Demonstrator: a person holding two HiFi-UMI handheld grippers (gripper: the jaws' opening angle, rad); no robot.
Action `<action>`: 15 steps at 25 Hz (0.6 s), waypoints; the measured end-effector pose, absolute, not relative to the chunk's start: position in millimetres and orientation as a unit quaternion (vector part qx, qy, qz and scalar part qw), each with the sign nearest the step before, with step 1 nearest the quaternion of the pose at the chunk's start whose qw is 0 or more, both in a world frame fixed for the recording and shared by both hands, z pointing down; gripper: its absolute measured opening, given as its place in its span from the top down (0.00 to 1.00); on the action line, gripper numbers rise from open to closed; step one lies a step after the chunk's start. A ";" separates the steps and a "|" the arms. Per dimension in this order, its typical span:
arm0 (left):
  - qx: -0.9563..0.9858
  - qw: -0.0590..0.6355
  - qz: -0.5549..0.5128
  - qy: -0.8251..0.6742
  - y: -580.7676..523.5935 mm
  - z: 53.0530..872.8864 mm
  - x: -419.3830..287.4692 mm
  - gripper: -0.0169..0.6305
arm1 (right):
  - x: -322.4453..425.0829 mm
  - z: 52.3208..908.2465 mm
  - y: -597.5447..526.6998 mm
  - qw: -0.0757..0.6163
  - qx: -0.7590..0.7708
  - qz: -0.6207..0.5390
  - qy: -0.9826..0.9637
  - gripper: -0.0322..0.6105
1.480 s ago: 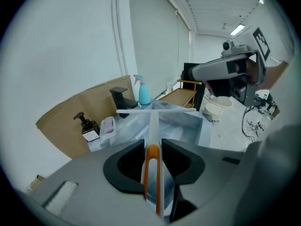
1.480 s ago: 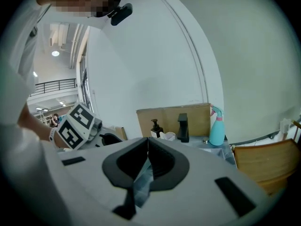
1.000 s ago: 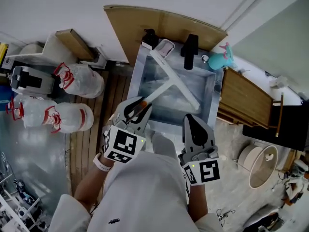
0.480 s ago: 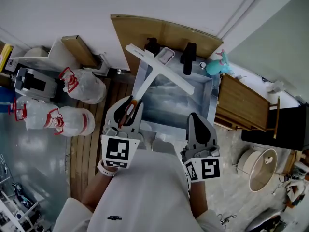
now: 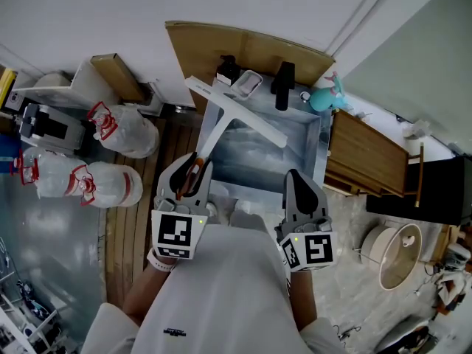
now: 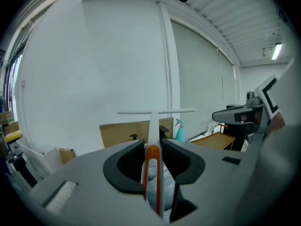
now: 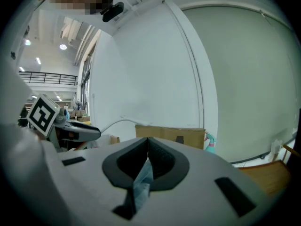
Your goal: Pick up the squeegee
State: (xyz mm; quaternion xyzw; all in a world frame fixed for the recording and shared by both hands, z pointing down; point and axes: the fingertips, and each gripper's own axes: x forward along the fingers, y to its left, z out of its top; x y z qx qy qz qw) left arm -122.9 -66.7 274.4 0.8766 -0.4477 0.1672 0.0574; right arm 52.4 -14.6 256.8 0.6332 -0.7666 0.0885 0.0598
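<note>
While both grippers sit low in the head view, side by side at the near edge of the sink (image 5: 321, 142), only 1 carries anything.

Left gripper (image 5: 186, 174): jaws drawn in narrow and clamped on the squeegee (image 5: 220, 122). The pads press the near end of its handle, where an orange inlay shows. In the left gripper view, the left gripper (image 6: 151, 144) has that handle running straight out between its 2 jaws. The squeegee (image 6: 153, 126) ends in a blade set crosswise, level against the pale wall.

Squeegee position: in the air, touching nothing but the jaws. The head view shows the white handle slanting up and to the right from the left gripper. The blade crosses the sink's far left corner, 1 end out past the left rim and the other over the basin.

Right gripper (image 5: 296, 181): by the sink's front rim, to the right of the left gripper and apart from it. In the right gripper view, the right gripper (image 7: 148, 141) has its jaws together at the tips with nothing between them. A sliver of bluish basin shows through the gap lower down.

Surroundings, head view:
- black tap (image 5: 280, 85) at the sink's back rim
- teal spray bottle (image 5: 324, 94) at the far right corner
- cardboard sheet (image 5: 251, 46) against the wall behind the sink
- wooden counter (image 5: 365, 153) just right of the sink
- clear plastic bags (image 5: 125, 127) with red handles on the floor, well to the left
</note>
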 end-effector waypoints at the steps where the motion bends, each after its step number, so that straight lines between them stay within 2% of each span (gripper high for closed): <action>1: 0.876 0.057 0.166 -0.448 -66.0 274.0 -123.0 0.80 | 51.0 258.1 -14.1 0.061 0.631 0.089 -0.768 0.94; 15: 0.875 0.051 0.161 -0.454 -58.2 268.7 -131.8 0.80 | 40.6 263.9 -13.6 0.068 0.623 0.091 -0.774 0.94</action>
